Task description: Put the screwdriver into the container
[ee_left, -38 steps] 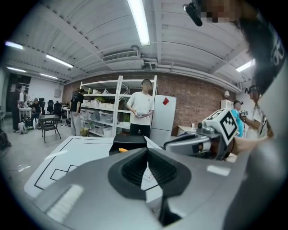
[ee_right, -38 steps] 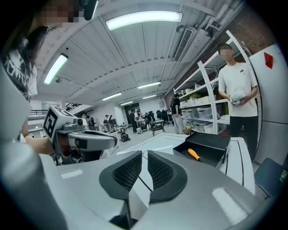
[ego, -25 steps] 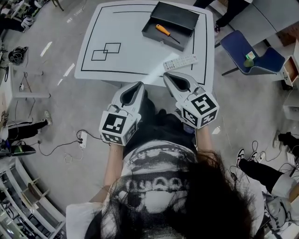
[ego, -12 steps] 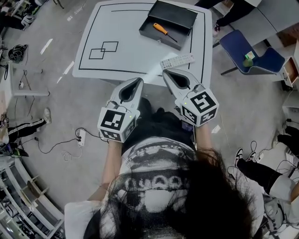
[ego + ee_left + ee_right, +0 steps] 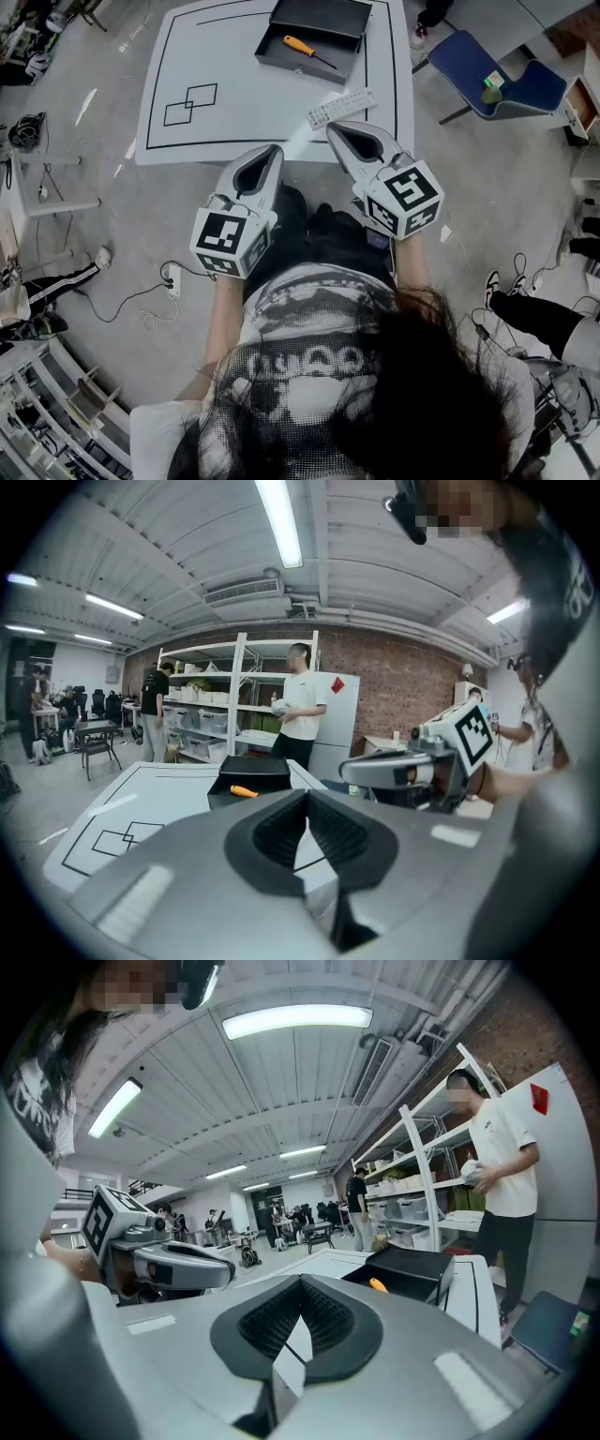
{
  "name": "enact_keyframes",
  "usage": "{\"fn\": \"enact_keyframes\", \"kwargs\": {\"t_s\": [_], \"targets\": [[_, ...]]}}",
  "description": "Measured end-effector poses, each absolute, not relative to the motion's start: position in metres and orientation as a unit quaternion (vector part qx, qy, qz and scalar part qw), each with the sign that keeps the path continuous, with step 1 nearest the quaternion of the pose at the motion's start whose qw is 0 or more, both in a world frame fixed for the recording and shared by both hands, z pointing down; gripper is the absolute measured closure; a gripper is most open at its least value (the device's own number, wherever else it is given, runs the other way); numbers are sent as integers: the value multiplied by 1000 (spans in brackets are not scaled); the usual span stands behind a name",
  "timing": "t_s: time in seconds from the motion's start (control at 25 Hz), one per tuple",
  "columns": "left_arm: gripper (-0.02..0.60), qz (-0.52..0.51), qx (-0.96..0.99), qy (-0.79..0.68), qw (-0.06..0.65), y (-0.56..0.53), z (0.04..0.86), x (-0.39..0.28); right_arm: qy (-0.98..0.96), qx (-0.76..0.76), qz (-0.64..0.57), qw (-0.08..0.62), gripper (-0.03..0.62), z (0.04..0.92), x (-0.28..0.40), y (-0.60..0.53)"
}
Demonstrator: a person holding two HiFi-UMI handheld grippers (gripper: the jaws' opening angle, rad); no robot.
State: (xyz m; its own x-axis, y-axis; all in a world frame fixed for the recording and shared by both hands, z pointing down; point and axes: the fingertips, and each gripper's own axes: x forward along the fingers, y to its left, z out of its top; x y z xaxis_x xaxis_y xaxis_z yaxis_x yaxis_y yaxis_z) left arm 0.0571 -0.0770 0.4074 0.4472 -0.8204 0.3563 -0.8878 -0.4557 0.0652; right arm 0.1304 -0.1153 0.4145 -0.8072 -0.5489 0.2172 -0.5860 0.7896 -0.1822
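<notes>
The orange-handled screwdriver point(image 5: 298, 45) lies inside the black open container point(image 5: 323, 17) at the far right of the white table point(image 5: 234, 122). Both grippers hang in front of the person's body, short of the table's near edge. My left gripper point(image 5: 274, 150) is shut with nothing in it, and my right gripper point(image 5: 336, 128) is shut and empty too. From the left gripper view the container point(image 5: 251, 772) and screwdriver point(image 5: 243, 791) show beyond the shut jaws point(image 5: 307, 794). The right gripper view shows its shut jaws point(image 5: 301, 1281) with the container point(image 5: 412, 1267) and screwdriver point(image 5: 378, 1285) ahead to the right.
A white remote control point(image 5: 340, 108) lies near the table's front right edge. A blue chair point(image 5: 487, 80) stands to the table's right. Cables and a power strip point(image 5: 172, 279) lie on the floor at left. A person point(image 5: 298, 710) stands by white shelves behind the table.
The table and container have slid up and left in the head view. Both grippers stay shut, side by side in front of the body.
</notes>
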Motion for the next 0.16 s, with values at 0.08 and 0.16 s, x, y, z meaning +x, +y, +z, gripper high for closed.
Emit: {"fn": "enact_keyframes", "kwargs": {"t_s": [0.08, 0.16], "targets": [[581, 139, 844, -504, 119, -80, 409, 59, -940, 311, 118, 75, 602, 415, 137, -121], [581, 140, 846, -502, 115, -83, 409, 60, -938, 320, 114, 72, 602, 414, 143, -127]]}}
